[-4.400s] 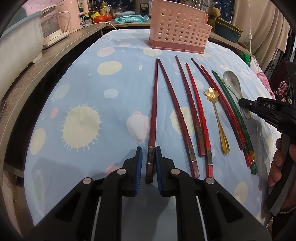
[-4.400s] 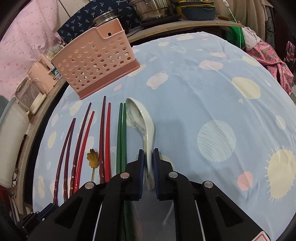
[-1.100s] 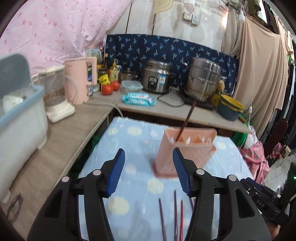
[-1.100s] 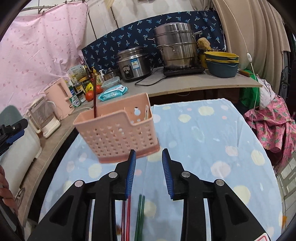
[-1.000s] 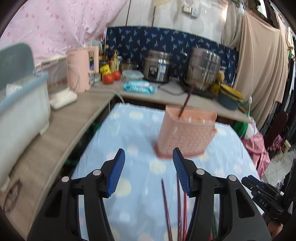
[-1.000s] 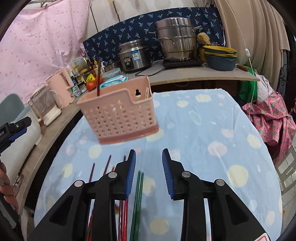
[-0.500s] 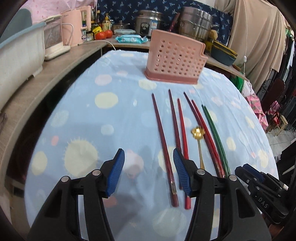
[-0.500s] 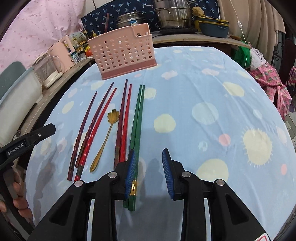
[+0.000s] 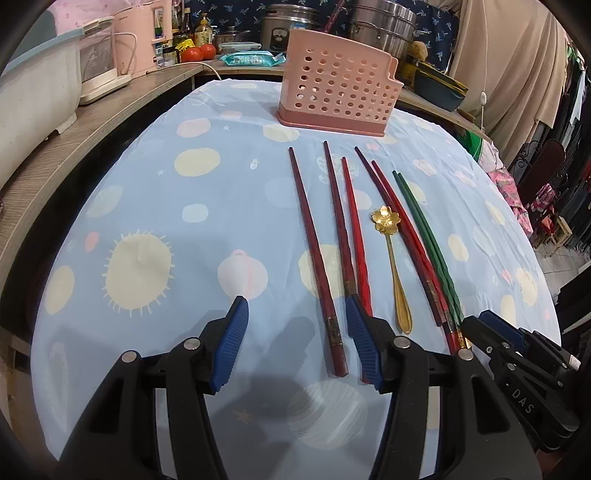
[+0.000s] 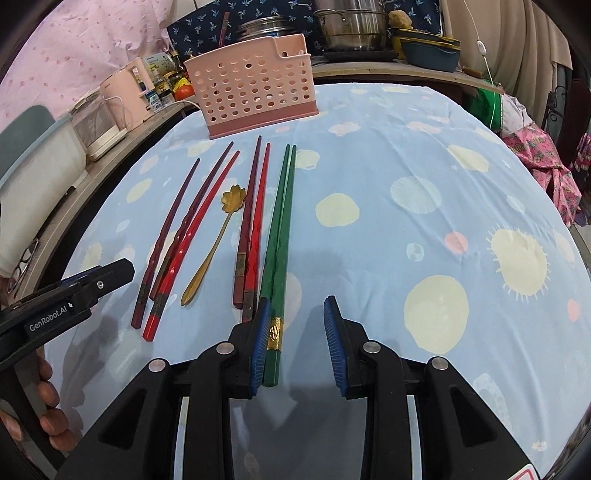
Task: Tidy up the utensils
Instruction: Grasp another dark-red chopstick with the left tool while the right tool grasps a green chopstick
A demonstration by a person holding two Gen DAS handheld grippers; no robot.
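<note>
A pink perforated utensil basket [image 9: 338, 98] [image 10: 255, 99] stands at the far side of the table; one dark red chopstick and a white spoon tip stick out of it. Several red and dark red chopsticks [image 9: 316, 251] [image 10: 255, 218], a green pair [image 9: 424, 240] [image 10: 280, 236] and a gold flower spoon [image 9: 391, 258] [image 10: 218, 240] lie in a row on the blue cloth. My left gripper [image 9: 295, 339] is open and empty, low over the handle end of the leftmost dark red chopstick. My right gripper [image 10: 295, 339] is open and empty, its left finger beside the green pair's handles.
A wooden counter [image 9: 92, 122] runs along the left and back with a pink kettle [image 9: 136, 40], a white tub [image 9: 37, 81], tomatoes and steel pots [image 9: 384, 26]. Blue bowls [image 10: 428, 51] sit at the back right. Clothes hang at the right.
Both grippers have come down from near the basket to the chopsticks' handle ends, open and empty. The dark red chopstick and white spoon held earlier now stand in the basket.
</note>
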